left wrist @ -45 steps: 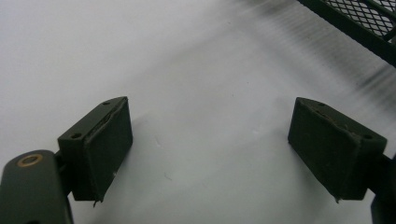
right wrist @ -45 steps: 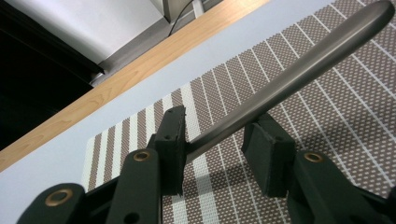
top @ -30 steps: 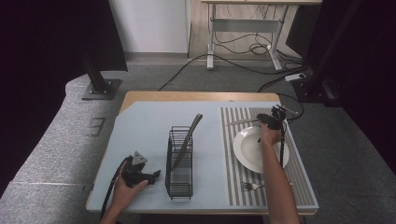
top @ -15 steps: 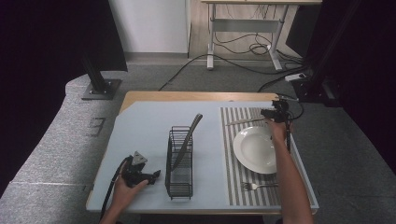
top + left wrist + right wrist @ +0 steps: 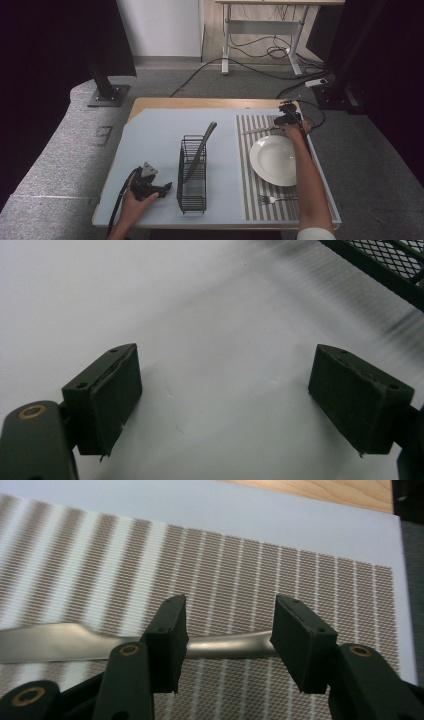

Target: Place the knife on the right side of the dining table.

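Note:
A silver knife [image 5: 257,131] [image 5: 65,642] lies flat on the striped placemat [image 5: 250,175] beyond the white plate [image 5: 274,160]. At the knife's handle end, my right gripper [image 5: 281,121] [image 5: 227,640] is open; in the right gripper view the handle runs across the gap between the jaws, low over the mat. My left gripper [image 5: 167,187] [image 5: 237,400] rests open on the pale blue table cover, with nothing between its pads, just left of the black wire rack [image 5: 192,172]. A dark utensil [image 5: 205,139] leans in the rack.
A fork [image 5: 277,199] lies on the placemat in front of the plate. A corner of the rack [image 5: 385,260] shows in the left gripper view. The wooden table edge [image 5: 200,103] runs along the far side, close behind the right gripper.
The right arm has reached away from above the plate to the far end of the placemat, down onto the knife's handle. The left gripper has stayed put.

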Action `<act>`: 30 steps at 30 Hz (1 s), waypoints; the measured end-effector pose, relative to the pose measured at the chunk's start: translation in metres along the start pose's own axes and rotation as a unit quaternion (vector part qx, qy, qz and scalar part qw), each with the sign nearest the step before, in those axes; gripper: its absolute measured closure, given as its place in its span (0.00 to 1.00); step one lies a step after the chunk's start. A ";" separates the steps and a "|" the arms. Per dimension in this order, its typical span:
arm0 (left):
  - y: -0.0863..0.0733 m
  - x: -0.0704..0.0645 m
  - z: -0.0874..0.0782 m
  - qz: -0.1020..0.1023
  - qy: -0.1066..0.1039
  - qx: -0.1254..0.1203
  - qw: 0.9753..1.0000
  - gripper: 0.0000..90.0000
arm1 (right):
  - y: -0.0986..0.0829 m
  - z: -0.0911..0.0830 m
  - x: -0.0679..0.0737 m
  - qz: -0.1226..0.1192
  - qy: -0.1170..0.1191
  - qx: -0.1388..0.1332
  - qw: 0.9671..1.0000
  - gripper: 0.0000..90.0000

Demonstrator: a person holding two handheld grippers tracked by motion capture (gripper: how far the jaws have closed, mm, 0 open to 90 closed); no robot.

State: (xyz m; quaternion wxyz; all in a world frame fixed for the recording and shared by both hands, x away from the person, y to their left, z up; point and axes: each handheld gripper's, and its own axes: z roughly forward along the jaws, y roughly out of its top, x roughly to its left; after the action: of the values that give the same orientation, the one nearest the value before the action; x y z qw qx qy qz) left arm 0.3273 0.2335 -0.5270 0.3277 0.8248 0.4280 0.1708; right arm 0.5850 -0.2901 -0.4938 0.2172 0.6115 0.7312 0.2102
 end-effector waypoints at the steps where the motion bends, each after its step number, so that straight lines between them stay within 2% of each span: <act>1: 0.000 0.000 0.000 0.000 0.000 0.000 1.000 0.15 | 0.000 0.004 0.000 -0.014 -0.011 0.004 1.000 0.53; 3: 0.000 0.000 0.000 0.000 0.000 0.000 1.000 0.15 | -0.001 0.008 0.000 -0.026 -0.027 0.002 0.999 0.54; 5: 0.000 0.000 0.000 0.000 0.000 0.000 1.000 0.15 | -0.002 0.011 -0.001 -0.028 -0.031 0.003 0.999 0.54; 14: 0.000 0.000 0.000 0.000 0.000 0.000 1.000 0.15 | -0.004 0.011 -0.005 -0.011 -0.033 0.011 0.999 0.53; 20: 0.000 0.000 0.000 0.000 0.000 0.000 1.000 0.15 | -0.008 0.011 -0.008 0.012 -0.026 0.004 1.000 0.53; 22: 0.000 0.000 0.000 0.000 0.000 0.000 1.000 0.15 | -0.010 0.011 -0.011 0.030 -0.014 -0.001 0.999 0.53; 25: 0.000 0.000 0.000 0.000 0.000 0.000 1.000 0.15 | -0.013 0.010 -0.015 0.042 -0.004 -0.002 0.999 0.53; 27: 0.000 0.000 0.000 0.000 0.000 0.000 1.000 0.15 | -0.014 0.008 -0.017 0.041 -0.016 -0.005 0.999 0.53; 29: 0.000 0.000 0.000 0.000 0.000 0.000 1.000 0.15 | -0.014 0.007 -0.020 0.047 -0.009 -0.007 0.999 0.53; 30: 0.000 0.000 0.000 0.000 0.000 0.000 1.000 0.15 | -0.015 0.005 -0.021 0.050 -0.016 -0.019 0.998 0.53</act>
State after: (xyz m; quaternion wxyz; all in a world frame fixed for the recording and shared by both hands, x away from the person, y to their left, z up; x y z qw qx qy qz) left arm 0.3272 0.2335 -0.5270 0.3277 0.8248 0.4278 0.1710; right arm 0.5794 -0.3135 -0.5046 0.2296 0.6465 0.6919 0.2249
